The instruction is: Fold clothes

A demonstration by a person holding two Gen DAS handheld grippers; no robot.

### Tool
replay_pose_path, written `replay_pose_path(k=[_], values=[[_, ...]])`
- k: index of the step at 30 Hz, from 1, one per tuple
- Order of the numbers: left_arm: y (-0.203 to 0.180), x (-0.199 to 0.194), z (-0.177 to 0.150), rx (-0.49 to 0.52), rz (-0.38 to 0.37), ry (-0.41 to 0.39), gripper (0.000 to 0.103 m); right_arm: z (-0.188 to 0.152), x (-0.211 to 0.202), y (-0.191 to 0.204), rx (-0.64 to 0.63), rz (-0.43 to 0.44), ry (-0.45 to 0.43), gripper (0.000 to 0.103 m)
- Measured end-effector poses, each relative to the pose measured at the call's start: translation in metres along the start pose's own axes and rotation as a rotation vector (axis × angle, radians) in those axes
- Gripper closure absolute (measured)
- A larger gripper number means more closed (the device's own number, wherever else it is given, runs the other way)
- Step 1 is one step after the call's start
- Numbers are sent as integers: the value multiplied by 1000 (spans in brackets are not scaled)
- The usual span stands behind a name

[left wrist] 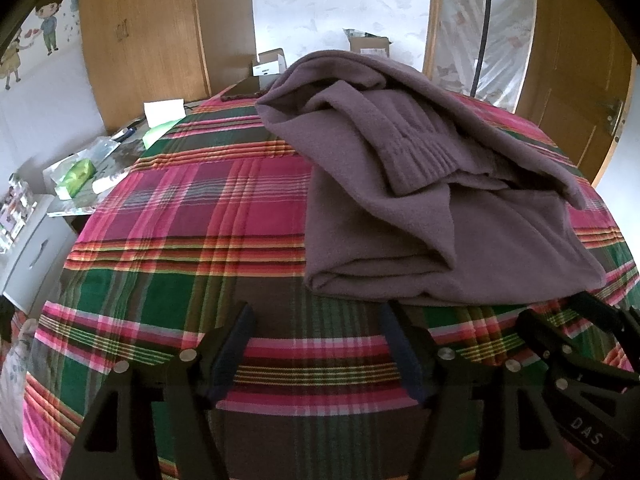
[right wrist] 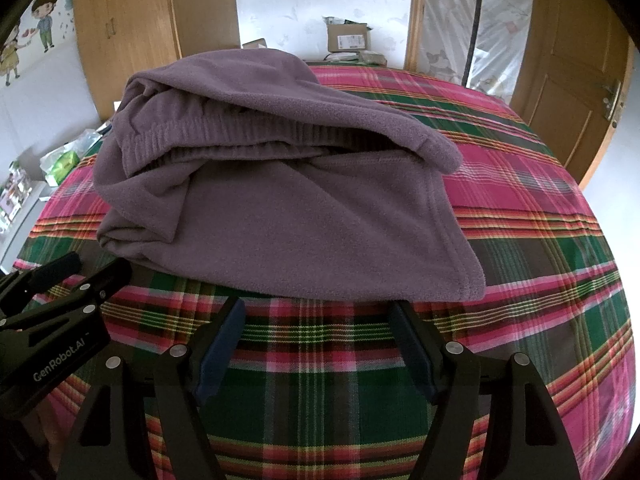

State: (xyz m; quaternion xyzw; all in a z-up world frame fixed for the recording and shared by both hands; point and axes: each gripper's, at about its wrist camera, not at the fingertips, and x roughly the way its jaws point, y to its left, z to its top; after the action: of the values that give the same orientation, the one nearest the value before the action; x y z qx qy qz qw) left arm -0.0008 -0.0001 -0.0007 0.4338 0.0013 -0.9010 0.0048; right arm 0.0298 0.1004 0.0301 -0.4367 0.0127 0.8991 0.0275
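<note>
A mauve fleece garment [left wrist: 420, 184] lies folded in a loose bundle on the plaid bedspread [left wrist: 180, 240], its ribbed cuff [left wrist: 424, 148] showing on top. My left gripper [left wrist: 318, 312] is open just short of the bundle's near left edge, nothing between its fingers. From the right wrist the same garment [right wrist: 288, 208] fills the middle, with its stitched hem corner [right wrist: 468, 280] nearest. The right gripper [right wrist: 318, 308] also stands open, close to that hem and apart from it. Each gripper shows at the edge of the other's view: the right [left wrist: 576, 320], the left [right wrist: 76, 276].
A cluttered side table [left wrist: 92, 168] with green packets and papers stands left of the bed. Cardboard boxes [right wrist: 346, 38] sit beyond the far edge. A wooden wardrobe [left wrist: 144, 36] rises behind on the left, a wooden door [right wrist: 580, 80] on the right. The bedspread [right wrist: 540, 240] is bare right of the bundle.
</note>
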Motion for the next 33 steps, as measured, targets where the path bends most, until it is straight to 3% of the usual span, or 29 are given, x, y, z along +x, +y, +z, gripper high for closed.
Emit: replay_pose_path(k=[4, 7, 10, 16, 21, 25, 29, 33], values=[[2, 0, 2, 18, -13, 10, 35, 1, -1, 0, 0, 0, 0, 28], [3, 0, 9, 71, -49, 68, 43, 1, 1, -2, 3, 4, 0, 28], [0, -6, 16, 142, -22, 84, 46, -2, -5, 2, -14, 12, 3, 28], [-19, -41, 33, 320, -11, -54, 46, 1, -13, -15, -3, 104, 2, 27], [-56, -55, 54, 510, 5, -141, 46, 8, -43, -43, 13, 144, -80, 28], [-91, -46, 64, 656, -8, -171, 46, 17, -70, -65, 11, 118, -178, 28], [-127, -36, 74, 800, -25, -200, 46, 21, -74, -85, 19, 76, -179, 28], [-154, -16, 81, 886, 9, -196, 46, 19, -69, -101, 57, 74, -161, 28]])
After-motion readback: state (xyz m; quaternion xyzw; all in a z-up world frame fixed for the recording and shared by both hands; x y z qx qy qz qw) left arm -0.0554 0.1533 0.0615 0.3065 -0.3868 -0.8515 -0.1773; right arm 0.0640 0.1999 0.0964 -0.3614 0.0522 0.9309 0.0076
